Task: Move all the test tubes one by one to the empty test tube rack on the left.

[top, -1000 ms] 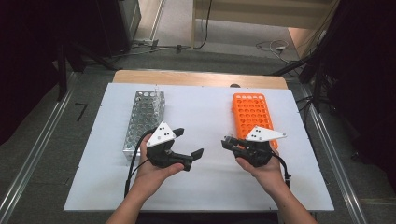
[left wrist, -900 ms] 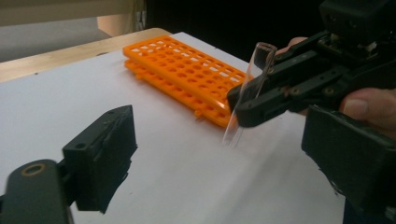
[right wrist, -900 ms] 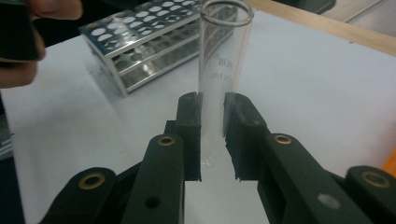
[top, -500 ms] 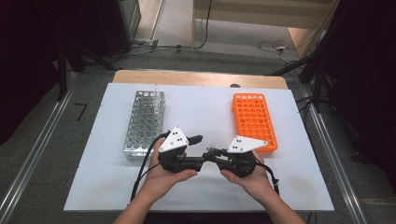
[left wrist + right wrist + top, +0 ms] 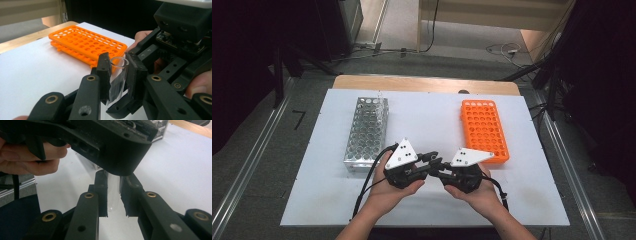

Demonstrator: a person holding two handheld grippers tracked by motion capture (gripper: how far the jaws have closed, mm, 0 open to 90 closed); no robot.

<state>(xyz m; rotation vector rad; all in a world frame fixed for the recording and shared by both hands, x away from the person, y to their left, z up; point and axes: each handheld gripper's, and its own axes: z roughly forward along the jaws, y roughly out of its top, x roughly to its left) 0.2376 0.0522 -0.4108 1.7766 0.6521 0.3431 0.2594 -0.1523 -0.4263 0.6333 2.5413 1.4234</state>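
- The clear glass tube is held off the white table, in front of the orange rack and level with its near end, between the two hands.
- The left gripper has just been closing its jaws, and the tube is between them; in the left gripper view the pads press on its sides just below the open rim.
- The right gripper is clamped on the same tube, its pads on either side of the lower part, as the right gripper view shows.
- So the hand-over is at its middle: both claws grip the tube at once, tip to tip.
- Judged from this, the right claw has yet to let go.
- Left of the orange rack stands the metal rack, well apart from it; no tube shows in either rack, so placing seems still to come.
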